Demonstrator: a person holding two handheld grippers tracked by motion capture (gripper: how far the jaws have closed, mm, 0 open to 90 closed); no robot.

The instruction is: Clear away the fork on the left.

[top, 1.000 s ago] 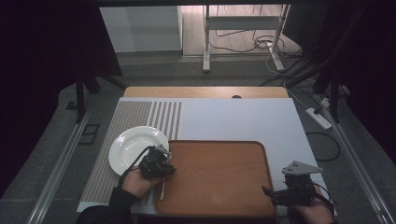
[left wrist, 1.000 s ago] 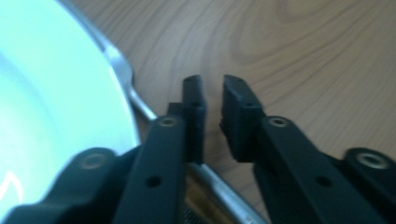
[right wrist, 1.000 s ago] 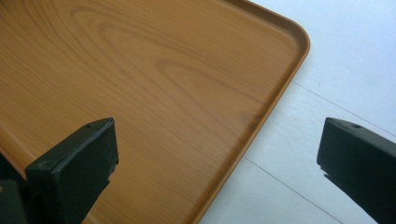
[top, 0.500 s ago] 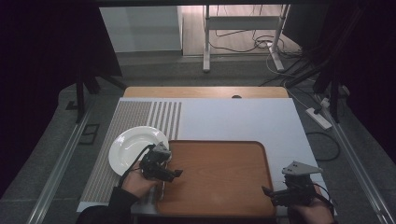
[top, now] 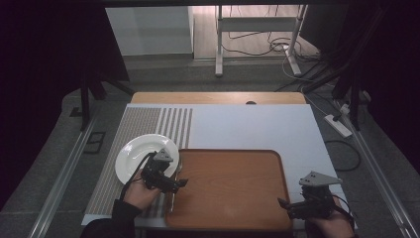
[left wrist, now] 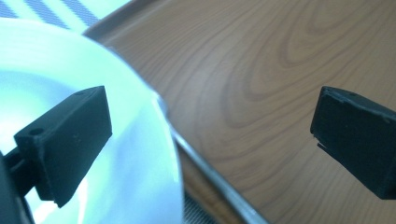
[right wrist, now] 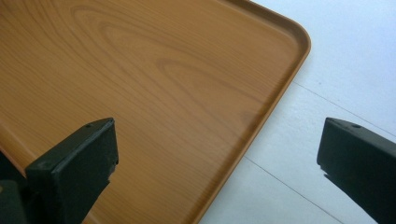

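**Claws stand wide at the plate's edge and the tray's corner**

Our left claw (top: 179, 182) hangs at the lower left of the high view with its jaws spread far apart; they have just been opening, and nothing is pinched between them. In the left gripper view one jaw stands over the round white ceramic plate (left wrist: 70, 112) and the other over the brown wood-grain rectangular tray (left wrist: 261, 79), so the claw straddles the line where the plate's rim meets the tray's left edge. We judge that this is a release: the plate lies flat on the white tabletop (top: 247, 126), touching or slightly overlapping the tray (top: 233, 186), left of centre in the high view.

Our right claw (top: 283, 204) waits at the lower right, jaws equally wide and empty. The right gripper view looks over the tray's rounded corner (right wrist: 299, 42), probably so that it can steady or take that side.
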